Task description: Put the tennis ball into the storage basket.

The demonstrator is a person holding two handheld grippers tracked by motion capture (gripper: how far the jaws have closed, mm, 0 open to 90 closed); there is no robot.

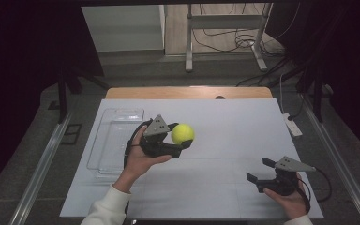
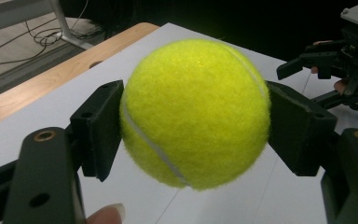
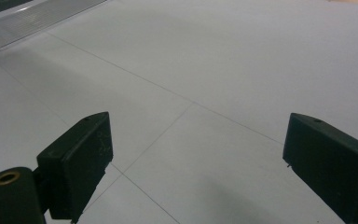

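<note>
Left gripper view: fuzzy yellow-green tennis ball (image 2: 195, 114) (white seam) between left tongs (image 2: 195, 116).

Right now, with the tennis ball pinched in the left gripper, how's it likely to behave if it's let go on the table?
The tennis ball is round, so it would probably roll on the flat table. Its fuzzy felt likely helps the left gripper keep hold without slipping. It looks light and springy, so it may bounce.

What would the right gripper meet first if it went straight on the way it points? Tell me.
Probably just the white table sheet: the right gripper has open, empty jaws aimed over bare surface, and the way looks free as far as its view reaches.
</note>
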